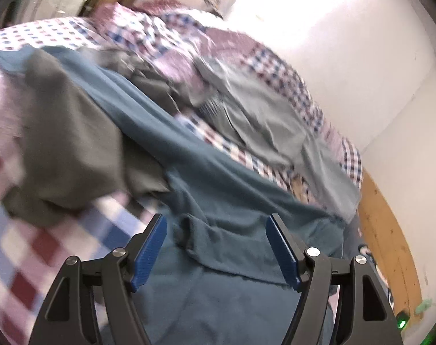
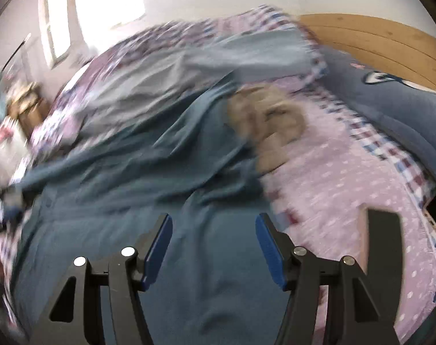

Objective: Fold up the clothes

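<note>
A: Going left to right: what's on the bed (image 1: 45, 247)?

B: On its checked cover I count 3 loose garments in the left wrist view. A dark grey garment (image 1: 65, 143) lies crumpled at the left. The teal garment (image 1: 218, 189) runs in a long rumpled band through the middle and down under the camera. A light grey garment (image 1: 261, 120) lies spread further right, towards the wall. None of them lies in a neat fold.

A: And the claws?

B: 2 of them. The left claw (image 1: 216, 247) is spread wide with nothing between its blue pads, poised just above a turned-over flap of the teal cloth. The right claw (image 2: 213, 247) is likewise released, over a flatter stretch of the same garment. Further right in that view sits 1 tan plush toy (image 2: 269, 132), touching the teal garment's edge, then 1 blue pillow (image 2: 390, 106) against the wooden headboard.

A: What could go wrong?

B: Both views are smeared, so I judge the claws are moving fast. A hasty pinch could bunch 2 layers at that flap instead of 1 and skew any fold. The dark grey garment overlaps the teal one, so lifting the teal could drag it along. The toy could snag at the edge too.
</note>
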`<state>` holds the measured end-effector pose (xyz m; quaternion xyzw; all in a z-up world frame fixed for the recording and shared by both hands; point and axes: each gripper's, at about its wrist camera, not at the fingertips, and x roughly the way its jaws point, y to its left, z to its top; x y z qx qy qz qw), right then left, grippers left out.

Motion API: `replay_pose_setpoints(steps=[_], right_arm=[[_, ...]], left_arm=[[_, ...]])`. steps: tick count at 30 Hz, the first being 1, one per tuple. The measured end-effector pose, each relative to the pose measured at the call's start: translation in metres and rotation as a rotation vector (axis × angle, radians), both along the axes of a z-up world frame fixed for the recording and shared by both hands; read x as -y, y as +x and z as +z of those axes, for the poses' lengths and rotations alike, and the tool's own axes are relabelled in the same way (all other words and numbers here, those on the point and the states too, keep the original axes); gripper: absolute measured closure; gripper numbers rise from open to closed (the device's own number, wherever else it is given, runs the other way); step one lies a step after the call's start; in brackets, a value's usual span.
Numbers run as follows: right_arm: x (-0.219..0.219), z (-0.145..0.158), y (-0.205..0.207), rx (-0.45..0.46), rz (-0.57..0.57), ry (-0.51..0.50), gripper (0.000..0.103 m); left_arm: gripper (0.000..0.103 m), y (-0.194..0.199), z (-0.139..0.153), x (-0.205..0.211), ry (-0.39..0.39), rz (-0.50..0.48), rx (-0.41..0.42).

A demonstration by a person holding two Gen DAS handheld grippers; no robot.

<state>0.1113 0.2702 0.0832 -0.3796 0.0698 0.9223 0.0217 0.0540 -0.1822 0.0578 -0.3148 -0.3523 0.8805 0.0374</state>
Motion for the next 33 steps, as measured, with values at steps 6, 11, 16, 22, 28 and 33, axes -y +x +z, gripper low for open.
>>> replay_pose_setpoints(steps=[6, 11, 16, 22, 28, 33], right_arm=[[0.059, -0.012, 0.022, 0.021, 0.184, 0.121, 0.039], [0.065, -0.016, 0.037, 0.019, 0.212, 0.135, 0.039], [0.042, -0.01, 0.05, 0.018, 0.15, 0.063, 0.039], [0.015, -0.009, 0.066, 0.018, 0.083, -0.01, 0.039], [-0.005, -0.009, 0.077, 0.014, 0.03, -0.069, 0.039], [-0.012, -0.009, 0.086, 0.013, 0.016, -0.085, 0.039]], left_arm=[[0.023, 0.033, 0.003, 0.034, -0.009, 0.062, -0.002], [0.023, 0.066, 0.001, 0.044, -0.034, 0.033, 0.023], [0.023, 0.105, -0.01, 0.047, -0.052, -0.02, 0.104], [0.023, 0.155, -0.03, 0.042, -0.089, -0.106, 0.24], [0.023, 0.189, -0.05, 0.045, -0.069, -0.101, 0.357], [0.023, 0.206, -0.07, 0.04, -0.049, -0.089, 0.46]])
